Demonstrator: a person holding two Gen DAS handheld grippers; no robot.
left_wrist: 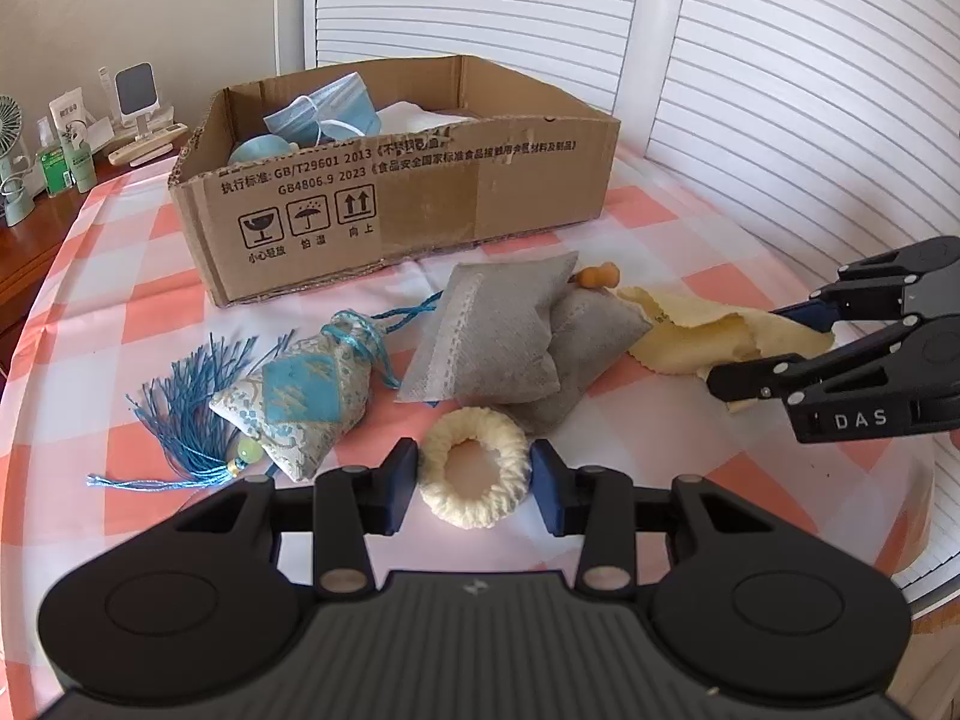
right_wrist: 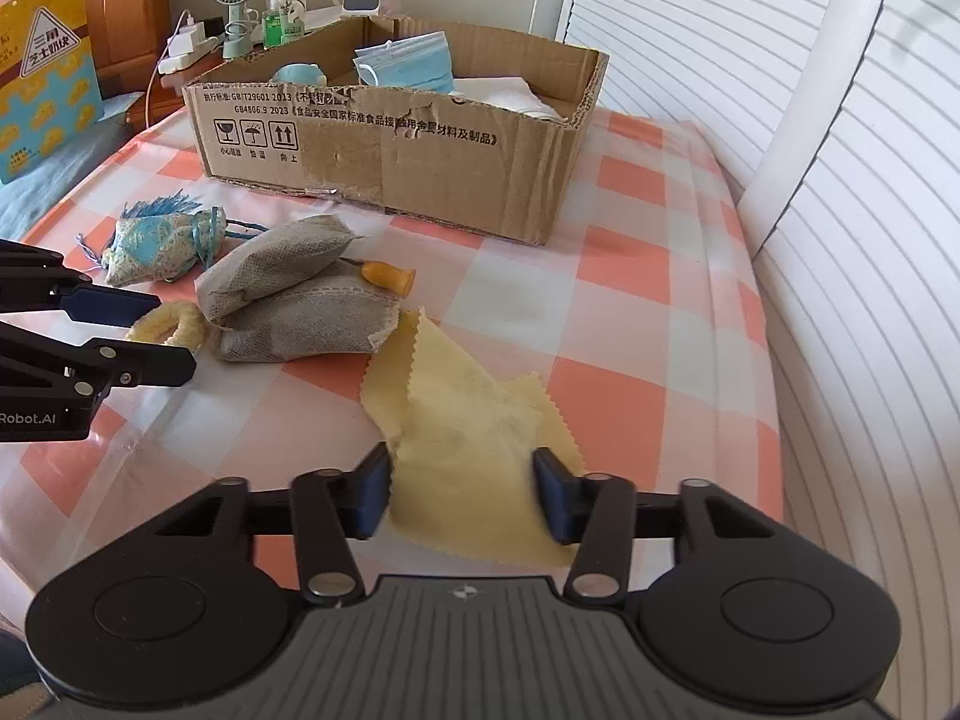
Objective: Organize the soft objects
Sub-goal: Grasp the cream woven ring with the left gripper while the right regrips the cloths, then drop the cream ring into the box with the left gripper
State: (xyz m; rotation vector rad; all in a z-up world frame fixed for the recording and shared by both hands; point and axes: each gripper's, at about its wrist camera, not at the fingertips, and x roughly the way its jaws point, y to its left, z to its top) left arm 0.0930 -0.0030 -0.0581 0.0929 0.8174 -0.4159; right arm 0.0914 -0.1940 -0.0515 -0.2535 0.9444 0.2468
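In the left wrist view, the left gripper (left_wrist: 474,483) is seen low in the frame, its two dark pads pressed against the sides of a cream yarn ring (left_wrist: 474,468) that lies on the pink-and-white checked cloth (left_wrist: 150,300). The ring is held between the jaws at a narrow setting.

Just above the ring, two grey sachet pillows (left_wrist: 498,342) are stacked, one leaning on the other, and a small orange piece (left_wrist: 600,276) is glimpsed behind them (its nature cannot be told from here). To their left, a blue-and-white brocade pouch (left_wrist: 294,396) with a blue tassel (left_wrist: 180,420) is laid on the cloth, near the ring but apart from it.

A yellow cloth (right_wrist: 468,420) with pinked edges is spread in the lower middle of the right wrist view. The right gripper (right_wrist: 462,492) is placed over its near edge, one pad at each side of the fabric. The jaws are about half closed; whether the pads already press the fabric is hard to judge, though a gap seems to remain on the right side.

A cardboard box (left_wrist: 420,198) is set in the upper middle of both views, beyond the loose items. Blue face masks (left_wrist: 324,114) and white material are seen inside it.
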